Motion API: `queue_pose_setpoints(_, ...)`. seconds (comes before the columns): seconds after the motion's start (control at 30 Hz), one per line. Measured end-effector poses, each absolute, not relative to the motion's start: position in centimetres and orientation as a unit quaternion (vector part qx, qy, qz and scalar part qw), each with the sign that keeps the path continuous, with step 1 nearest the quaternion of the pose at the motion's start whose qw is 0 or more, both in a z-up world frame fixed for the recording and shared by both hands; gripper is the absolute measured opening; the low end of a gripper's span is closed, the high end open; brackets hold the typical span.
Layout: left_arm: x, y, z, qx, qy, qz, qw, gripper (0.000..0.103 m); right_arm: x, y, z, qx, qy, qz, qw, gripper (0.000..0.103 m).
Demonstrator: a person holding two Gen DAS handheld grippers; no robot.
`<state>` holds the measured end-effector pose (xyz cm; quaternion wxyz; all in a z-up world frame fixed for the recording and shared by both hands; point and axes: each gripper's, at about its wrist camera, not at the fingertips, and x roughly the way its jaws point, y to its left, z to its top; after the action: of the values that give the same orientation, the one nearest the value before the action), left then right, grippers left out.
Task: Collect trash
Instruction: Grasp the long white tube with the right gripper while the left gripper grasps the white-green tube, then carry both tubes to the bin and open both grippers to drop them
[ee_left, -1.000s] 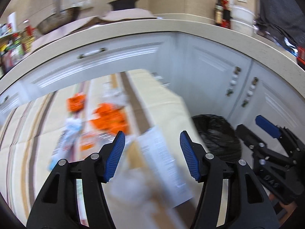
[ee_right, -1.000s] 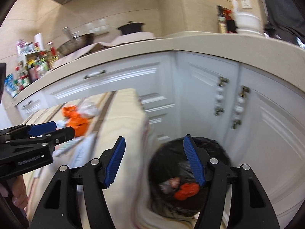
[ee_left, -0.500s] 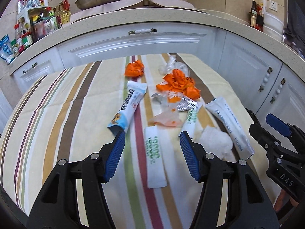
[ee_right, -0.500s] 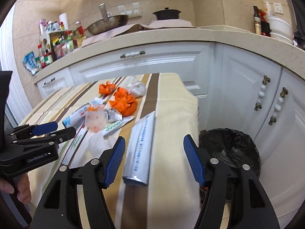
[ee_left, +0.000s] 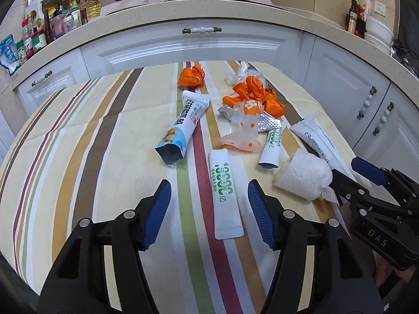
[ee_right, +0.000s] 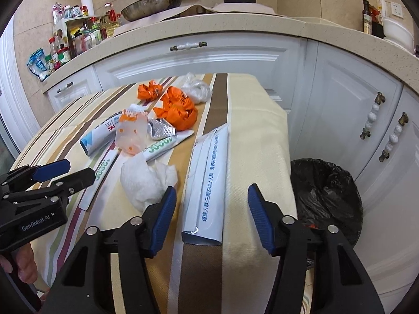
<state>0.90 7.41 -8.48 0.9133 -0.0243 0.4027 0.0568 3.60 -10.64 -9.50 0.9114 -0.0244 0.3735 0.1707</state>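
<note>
Trash lies on a striped tablecloth point(ee_left: 78, 136). My left gripper point(ee_left: 209, 206) is open just above a white sachet with green print point(ee_left: 225, 193), which lies between its fingers. My right gripper point(ee_right: 212, 204) straddles a long white tube pack point(ee_right: 209, 183); its jaws are closing and the pads stand clear of the pack. A crumpled white tissue point(ee_right: 146, 180) sits left of it. Farther back are orange wrappers point(ee_left: 251, 94), a blue and white tube point(ee_left: 183, 128), a foil blister point(ee_right: 159, 130) and a clear orange-printed bag point(ee_left: 243, 136).
A bin lined with a black bag point(ee_right: 324, 191) stands on the floor right of the table, against white cabinets point(ee_right: 353, 99). The counter point(ee_left: 183, 13) behind carries a pan, a pot and bottles. The table's right edge point(ee_right: 285, 136) drops off just beside the long pack.
Both views have swung from the bin and cabinets onto the table. Both grippers have come down closer over the trash. The right jaws have narrowed a little around the long pack.
</note>
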Motion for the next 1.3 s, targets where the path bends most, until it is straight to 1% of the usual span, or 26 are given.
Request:
queue_pose_setpoints(0.03,0.9,7.4,-8.7,-0.024,0.404,0.057,0.913,0.059,3.6,-10.6,-9.6,-0.025,0.376,0.172,0.910,0.048)
queue_pose_setpoints(0.1,1.0,7.4,-9.1,-0.027,0.409,0.056,0.910,0.059,3.7,-10.6,-9.8,-0.024,0.381,0.176,0.907,0.039)
queue_pose_setpoints(0.17,1.0,7.5,-9.5,-0.030,0.413,0.055,0.909,0.059,3.8,-10.6,-9.9,-0.022,0.386,0.179,0.905,0.034)
queue_pose_setpoints(0.3,1.0,7.5,-10.0,-0.033,0.416,0.053,0.907,0.059,3.7,-10.6,-9.9,-0.021,0.385,0.182,0.905,0.030)
queue_pose_setpoints(0.33,0.9,7.5,-10.1,-0.034,0.417,0.053,0.907,0.058,3.6,-10.6,-9.8,-0.021,0.383,0.183,0.905,0.030)
queue_pose_setpoints(0.43,0.7,7.5,-10.4,-0.032,0.415,0.051,0.908,0.051,3.5,-10.7,-9.7,-0.019,0.378,0.183,0.907,0.029)
queue_pose_setpoints(0.47,0.7,7.4,-10.4,-0.029,0.414,0.050,0.909,0.045,3.4,-10.8,-9.7,-0.018,0.376,0.184,0.908,0.028)
queue_pose_setpoints(0.5,0.6,7.3,-10.4,-0.028,0.412,0.047,0.910,0.043,3.3,-10.8,-9.7,-0.017,0.374,0.184,0.909,0.028)
queue_pose_setpoints(0.57,0.4,7.1,-10.4,-0.026,0.409,0.043,0.911,0.032,3.1,-10.9,-9.7,-0.016,0.371,0.185,0.910,0.028)
queue_pose_setpoints(0.6,0.4,7.0,-10.4,-0.025,0.408,0.039,0.912,0.029,3.1,-10.9,-9.6,-0.015,0.369,0.185,0.911,0.028)
queue_pose_setpoints(0.63,0.3,6.9,-10.4,-0.025,0.407,0.037,0.912,0.021,3.0,-11.0,-9.6,-0.015,0.368,0.185,0.911,0.028)
queue_pose_setpoints(0.67,0.2,6.8,-10.4,-0.024,0.407,0.033,0.913,0.020,2.9,-11.0,-9.6,-0.014,0.365,0.185,0.912,0.028)
queue_pose_setpoints(0.93,-0.2,6.7,-9.9,-0.029,0.403,0.027,0.915,0.020,2.3,-11.7,-9.2,-0.010,0.350,0.181,0.919,0.027)
queue_pose_setpoints(1.3,0.0,3.8,-6.7,-0.015,0.364,-0.012,0.931,0.020,2.0,-14.9,-8.0,-0.001,0.326,0.142,0.934,0.027)
